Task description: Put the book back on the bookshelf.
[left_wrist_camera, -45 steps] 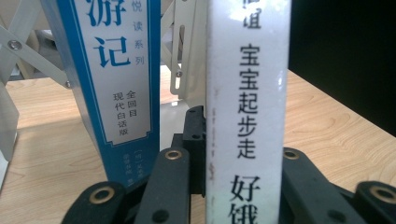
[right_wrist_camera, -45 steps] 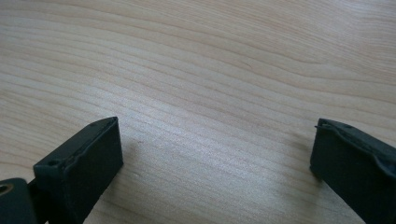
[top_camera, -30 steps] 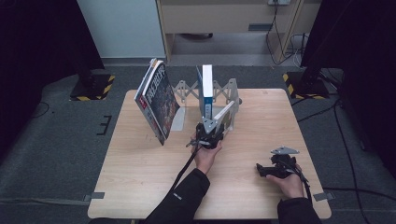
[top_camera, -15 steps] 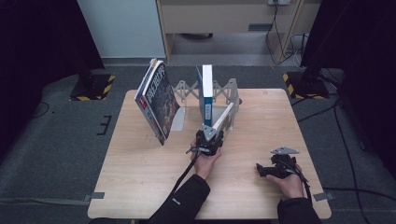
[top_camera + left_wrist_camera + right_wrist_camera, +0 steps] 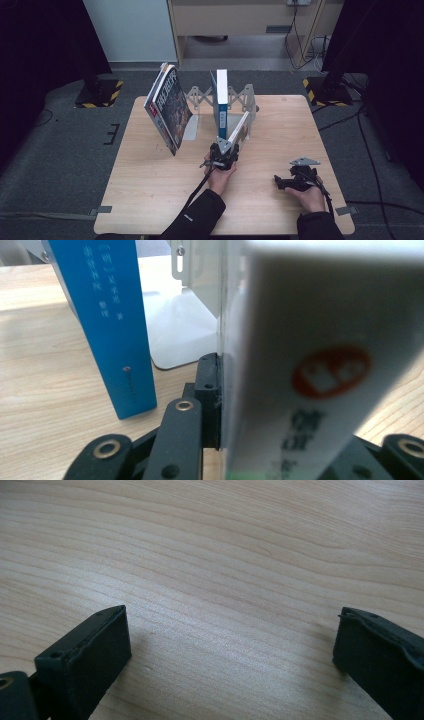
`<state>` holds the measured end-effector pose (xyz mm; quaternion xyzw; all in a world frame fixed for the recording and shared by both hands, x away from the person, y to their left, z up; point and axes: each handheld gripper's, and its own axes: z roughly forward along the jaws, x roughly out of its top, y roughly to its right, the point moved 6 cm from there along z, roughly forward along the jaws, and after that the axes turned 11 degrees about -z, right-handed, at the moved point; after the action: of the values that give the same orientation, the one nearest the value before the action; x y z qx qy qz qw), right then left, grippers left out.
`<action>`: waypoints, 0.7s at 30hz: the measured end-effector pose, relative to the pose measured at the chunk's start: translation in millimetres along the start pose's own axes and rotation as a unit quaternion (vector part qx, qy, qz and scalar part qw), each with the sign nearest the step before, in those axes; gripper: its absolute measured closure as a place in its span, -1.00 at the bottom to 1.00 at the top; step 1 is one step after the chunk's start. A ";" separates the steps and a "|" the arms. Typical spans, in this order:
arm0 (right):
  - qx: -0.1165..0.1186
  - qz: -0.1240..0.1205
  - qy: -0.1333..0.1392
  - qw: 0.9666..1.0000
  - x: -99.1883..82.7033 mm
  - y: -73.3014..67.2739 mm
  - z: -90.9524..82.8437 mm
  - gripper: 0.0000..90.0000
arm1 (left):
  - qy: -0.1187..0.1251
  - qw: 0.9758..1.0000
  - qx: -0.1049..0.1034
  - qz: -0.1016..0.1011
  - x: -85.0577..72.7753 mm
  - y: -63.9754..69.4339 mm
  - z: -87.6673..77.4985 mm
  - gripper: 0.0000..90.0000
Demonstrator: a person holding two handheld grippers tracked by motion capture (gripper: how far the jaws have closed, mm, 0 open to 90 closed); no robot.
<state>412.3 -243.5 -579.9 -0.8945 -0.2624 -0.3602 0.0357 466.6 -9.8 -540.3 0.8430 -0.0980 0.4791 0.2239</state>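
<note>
My left gripper [image 5: 223, 152] is shut on the lower end of a white book [image 5: 239, 127], which leans tilted up toward the grey folding rack [image 5: 248, 95]. In the left gripper view the white book's spine [image 5: 320, 365], with a red logo, sits against my black left finger [image 5: 207, 387]. A blue book [image 5: 221, 102] stands upright in the rack just left of it, its spine [image 5: 107, 325] close by. My right gripper [image 5: 277, 182] rests on the table at the near right, its jaws [image 5: 232, 630] open over bare wood.
A large book with a dark cover [image 5: 169, 107] leans tilted at the rack's left end. The rack's white metal foot [image 5: 180, 325] lies flat behind the blue book. The wooden table [image 5: 150, 175] stands on grey carpet, with yellow-black stand feet beyond its far corners.
My left gripper has sunk a little toward the table with the white book in it. The right gripper has stayed where it was.
</note>
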 end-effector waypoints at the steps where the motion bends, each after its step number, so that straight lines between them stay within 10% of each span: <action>1: 0.000 -0.001 0.000 1.000 -0.1 0.1 0.0 -0.95 | 0.001 1.000 0.000 0.000 -0.4 0.1 0.6 0.64; 21: 0.000 -0.002 0.002 1.000 0.1 0.0 0.2 -0.95 | 0.000 0.999 -0.031 0.012 -2.9 -2.1 -29.1 0.54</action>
<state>412.4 -243.4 -580.0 -0.8934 -0.2637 -0.3620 0.0352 443.7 5.6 -530.5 0.8345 -0.1227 0.4783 0.2444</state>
